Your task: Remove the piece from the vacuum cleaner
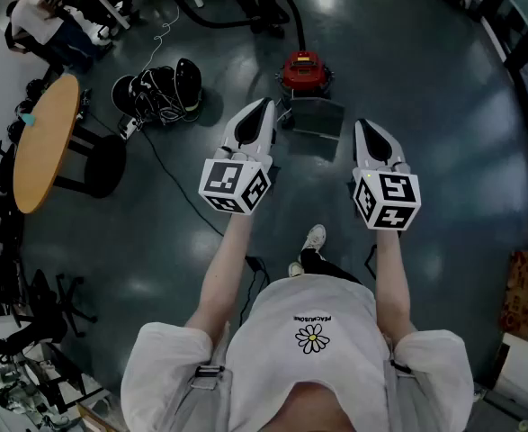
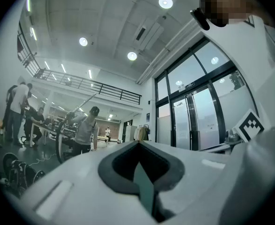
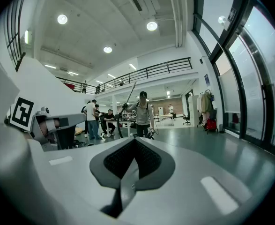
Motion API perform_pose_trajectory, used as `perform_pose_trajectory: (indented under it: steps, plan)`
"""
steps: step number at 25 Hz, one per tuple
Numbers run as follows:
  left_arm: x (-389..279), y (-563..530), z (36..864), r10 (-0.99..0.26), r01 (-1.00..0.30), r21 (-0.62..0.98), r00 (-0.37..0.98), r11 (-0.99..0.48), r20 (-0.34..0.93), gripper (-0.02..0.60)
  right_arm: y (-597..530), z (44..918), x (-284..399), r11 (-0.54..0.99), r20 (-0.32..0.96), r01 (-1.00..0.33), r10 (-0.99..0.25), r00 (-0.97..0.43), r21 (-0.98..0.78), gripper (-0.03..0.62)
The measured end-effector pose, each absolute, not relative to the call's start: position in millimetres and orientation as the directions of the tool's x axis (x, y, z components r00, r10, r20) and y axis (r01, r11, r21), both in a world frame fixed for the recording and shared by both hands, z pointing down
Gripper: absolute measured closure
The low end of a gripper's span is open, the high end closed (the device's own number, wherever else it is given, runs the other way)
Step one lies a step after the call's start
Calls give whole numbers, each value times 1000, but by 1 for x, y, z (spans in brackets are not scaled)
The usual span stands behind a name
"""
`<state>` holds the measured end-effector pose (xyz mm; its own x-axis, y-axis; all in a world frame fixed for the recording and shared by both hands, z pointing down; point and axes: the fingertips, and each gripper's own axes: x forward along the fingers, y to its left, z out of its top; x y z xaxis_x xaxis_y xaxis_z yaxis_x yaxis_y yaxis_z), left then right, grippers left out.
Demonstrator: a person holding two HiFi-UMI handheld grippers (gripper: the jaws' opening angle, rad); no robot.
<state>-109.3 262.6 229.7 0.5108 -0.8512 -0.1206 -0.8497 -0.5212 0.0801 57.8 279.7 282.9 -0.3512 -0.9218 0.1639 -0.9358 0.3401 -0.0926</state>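
A red canister vacuum cleaner [image 1: 301,68] stands on the dark floor ahead of me, and a black hose [image 1: 237,21] curves away from it. A dark grey flat piece [image 1: 317,118] lies right in front of it. My left gripper [image 1: 264,105] and right gripper [image 1: 363,125] are held up side by side at chest height, well above the floor and apart from the vacuum. Both point forward and slightly up. The left gripper [image 2: 138,145] is shut with nothing in it. The right gripper [image 3: 135,141] is shut and empty too. A person [image 3: 142,114] far across the hall holds a long wand.
A round wooden table [image 1: 42,142] stands at the left, with a black stool beside it. A heap of black gear [image 1: 160,88] with cables lies left of the vacuum. An office chair [image 1: 55,301] is at lower left, a box [image 1: 524,293] at right. Glass doors [image 2: 198,121] line the hall.
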Motion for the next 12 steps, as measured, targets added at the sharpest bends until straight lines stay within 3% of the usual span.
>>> perform_pose_trajectory:
  steps: [12]
  plan:
    - [-86, 249, 240, -828, -823, 105, 548, -559, -118, 581, 278, 289, 67, 339, 153, -936, -924, -350, -94, 571]
